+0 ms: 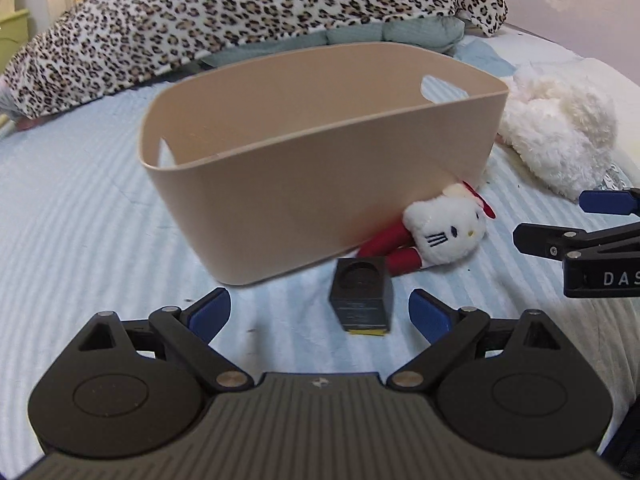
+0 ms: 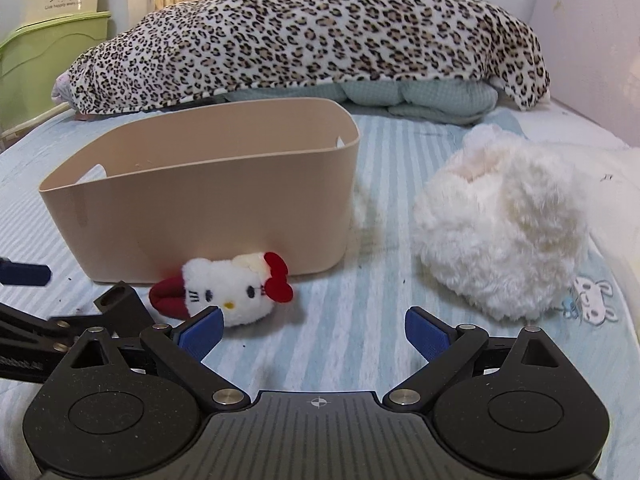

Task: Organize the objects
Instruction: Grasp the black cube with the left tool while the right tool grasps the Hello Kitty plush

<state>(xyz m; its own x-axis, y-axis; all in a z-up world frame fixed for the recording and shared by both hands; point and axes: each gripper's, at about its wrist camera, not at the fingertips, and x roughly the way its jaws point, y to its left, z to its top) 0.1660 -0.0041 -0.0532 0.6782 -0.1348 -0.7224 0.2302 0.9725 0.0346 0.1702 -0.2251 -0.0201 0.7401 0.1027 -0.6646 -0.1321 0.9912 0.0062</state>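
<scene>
A beige plastic bin stands on the striped bed; it also shows in the right wrist view. A small white and red kitty plush lies against its front; the right wrist view shows the plush too. A small black box stands just in front of my left gripper, which is open and empty. The box sits left in the right wrist view. My right gripper is open and empty, just right of the kitty plush.
A big fluffy white plush lies right of the bin, also in the left wrist view. A leopard-print blanket over a teal quilt lies behind. A green container stands at far left.
</scene>
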